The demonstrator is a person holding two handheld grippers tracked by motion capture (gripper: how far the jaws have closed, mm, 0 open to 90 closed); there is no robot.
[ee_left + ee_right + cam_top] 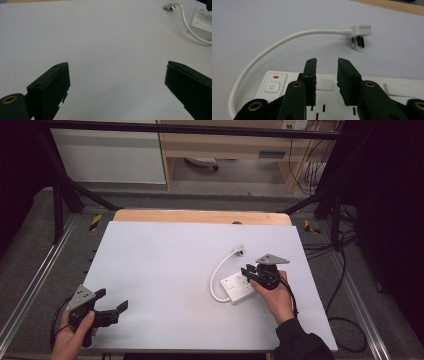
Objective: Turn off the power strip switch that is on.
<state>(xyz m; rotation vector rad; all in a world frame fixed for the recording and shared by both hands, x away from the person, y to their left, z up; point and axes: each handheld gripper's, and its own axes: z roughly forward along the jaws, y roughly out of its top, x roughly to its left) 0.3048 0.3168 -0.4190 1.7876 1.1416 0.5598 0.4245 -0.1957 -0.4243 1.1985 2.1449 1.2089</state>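
Two tongs share the table point(150, 270). The right tongs point(326, 82) hover directly over the white power strip point(239, 287), jaws slightly apart with nothing pinched between them. The strip's long axis crosses them; its cord point(274, 47) loops to the plug point(358, 32) beyond. The left tongs point(112, 310) sit well apart, spread wide, empty.

My high view is soft and low in detail: the white table sheet point(165, 280) is evenly lit from overhead, the room around it falls to black. In the right gripper view the power strip point(402, 86) looks sharp, with faint, diffuse shadows and no glare.
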